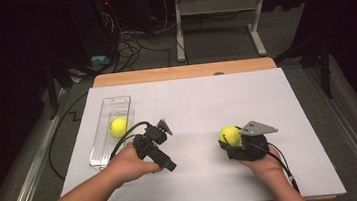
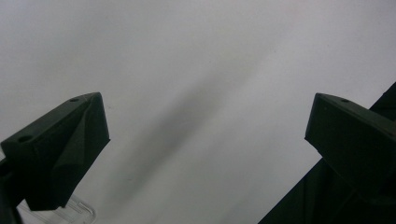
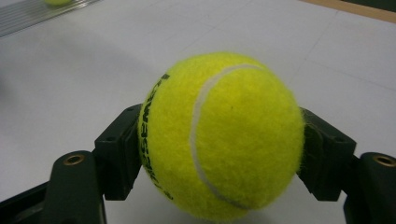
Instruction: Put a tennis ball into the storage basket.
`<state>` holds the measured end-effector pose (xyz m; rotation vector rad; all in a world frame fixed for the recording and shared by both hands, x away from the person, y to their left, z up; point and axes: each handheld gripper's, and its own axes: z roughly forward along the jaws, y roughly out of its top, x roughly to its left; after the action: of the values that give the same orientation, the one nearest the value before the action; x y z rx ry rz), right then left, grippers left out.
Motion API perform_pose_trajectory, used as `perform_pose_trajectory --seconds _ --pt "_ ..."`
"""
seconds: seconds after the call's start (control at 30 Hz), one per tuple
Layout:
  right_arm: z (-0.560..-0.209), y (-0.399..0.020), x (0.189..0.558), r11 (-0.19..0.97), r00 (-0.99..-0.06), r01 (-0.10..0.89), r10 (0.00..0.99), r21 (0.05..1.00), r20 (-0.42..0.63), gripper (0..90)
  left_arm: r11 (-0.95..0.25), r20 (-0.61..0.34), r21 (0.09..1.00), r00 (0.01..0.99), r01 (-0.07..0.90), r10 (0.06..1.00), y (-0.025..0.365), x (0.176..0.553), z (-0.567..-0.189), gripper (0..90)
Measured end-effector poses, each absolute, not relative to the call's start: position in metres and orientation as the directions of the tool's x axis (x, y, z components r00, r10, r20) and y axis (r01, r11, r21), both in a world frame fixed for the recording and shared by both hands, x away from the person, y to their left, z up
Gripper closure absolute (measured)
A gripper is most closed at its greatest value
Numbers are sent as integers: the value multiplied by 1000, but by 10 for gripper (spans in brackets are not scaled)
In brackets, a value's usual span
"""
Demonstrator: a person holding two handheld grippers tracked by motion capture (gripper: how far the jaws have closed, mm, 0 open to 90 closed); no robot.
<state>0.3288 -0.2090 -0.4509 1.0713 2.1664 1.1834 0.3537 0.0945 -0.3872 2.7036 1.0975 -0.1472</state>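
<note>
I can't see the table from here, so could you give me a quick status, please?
Right gripper shut on ball. Left gripper open, empty. Second ball in tray. Nothing in the way.

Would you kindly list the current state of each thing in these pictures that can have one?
Right gripper: shut on the held tennis ball.
Held tennis ball: clamped between the jaws, off the tray.
Left gripper: open, nothing between its jaws.
Clear tray: lying flat on the white sheet, one ball inside.
Ball in the tray: resting in the tray, untouched.
</note>
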Motion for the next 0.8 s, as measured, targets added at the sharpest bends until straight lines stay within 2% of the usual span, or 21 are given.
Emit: perform_pose_trajectory --seconds 0.2,0.33,0.8 --pt "-459 -224 307 297 -588 417 809 859 6 271 -697 -174 164 716 698 676 93 354 -383 6" --pt "-460 -221 298 341 -615 392 788 854 -33 271 -700 -181 160 717 697 673 91 352 -378 6" --pt "-459 -182 285 344 -700 348 714 872 -2 271 -712 -184 178 734 680 654 80 352 -362 6"
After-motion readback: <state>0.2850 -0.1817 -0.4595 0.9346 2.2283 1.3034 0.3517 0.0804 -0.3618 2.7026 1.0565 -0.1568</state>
